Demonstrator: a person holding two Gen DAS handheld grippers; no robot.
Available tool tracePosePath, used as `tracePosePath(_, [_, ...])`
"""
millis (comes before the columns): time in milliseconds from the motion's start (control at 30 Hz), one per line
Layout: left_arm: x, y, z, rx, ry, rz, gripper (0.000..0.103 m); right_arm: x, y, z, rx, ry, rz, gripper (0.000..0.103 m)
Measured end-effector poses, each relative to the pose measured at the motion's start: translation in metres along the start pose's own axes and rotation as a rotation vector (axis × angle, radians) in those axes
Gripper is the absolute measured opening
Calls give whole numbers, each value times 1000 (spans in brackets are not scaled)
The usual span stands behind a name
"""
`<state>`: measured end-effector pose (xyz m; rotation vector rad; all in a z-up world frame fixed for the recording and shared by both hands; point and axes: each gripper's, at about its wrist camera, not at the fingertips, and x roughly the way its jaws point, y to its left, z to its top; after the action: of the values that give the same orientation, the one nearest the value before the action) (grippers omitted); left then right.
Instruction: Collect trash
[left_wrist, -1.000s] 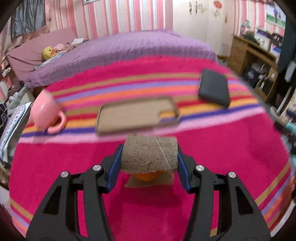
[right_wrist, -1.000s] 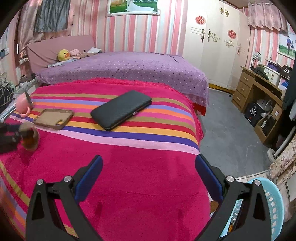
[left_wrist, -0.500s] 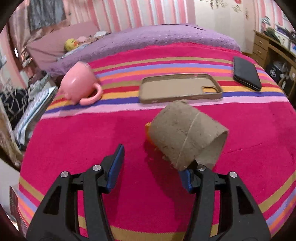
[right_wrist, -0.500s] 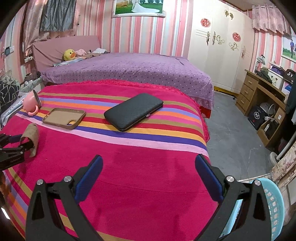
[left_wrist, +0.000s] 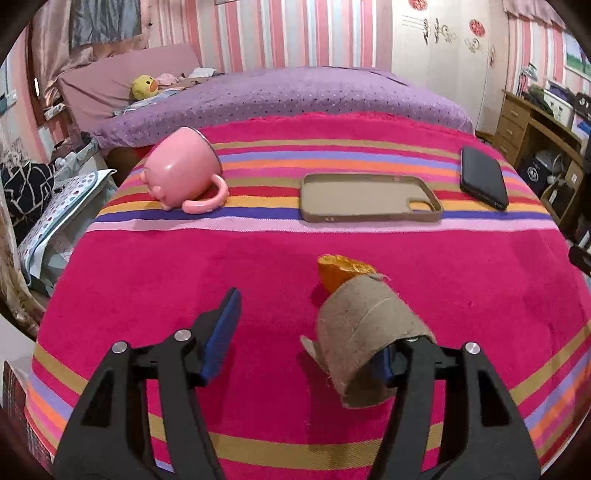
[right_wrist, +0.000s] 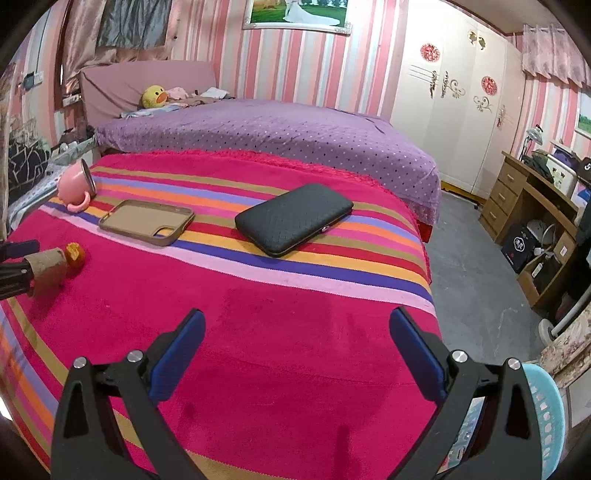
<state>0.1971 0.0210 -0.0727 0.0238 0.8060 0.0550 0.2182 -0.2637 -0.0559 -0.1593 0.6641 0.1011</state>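
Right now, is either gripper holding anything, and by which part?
Nothing clamped. The left gripper's jaws have just been opening; the cardboard tube between them touches only one finger. Right gripper empty.

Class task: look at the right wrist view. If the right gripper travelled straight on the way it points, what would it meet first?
Probably the bare pink striped blanket ahead of the right gripper; nothing lies between its open fingers. The black wallet lies farther along, though depth is uncertain.
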Motion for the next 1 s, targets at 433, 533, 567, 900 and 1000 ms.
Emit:
tracePosePath(433, [-16,-73,3,86,-61,-126,89,-1,-21,-6,11,8,-71,97])
tracePosePath(533, [-11,-77,-3,116,-42,-70,91,-4,-30,-9,36,12,-62,97])
tracePosePath(567, [-13,-75,-6,112,-39,-82,91,-5,-31,-10,33,14,-62,97])
tracePosePath(900, [-46,-16,-8,61,-96,-65,97,-6,10,-10,-32,1,41,97])
tracePosePath(1000, [-43,5,-7,21,-102,-20,97,-4,41,-10,-84,2,83,97])
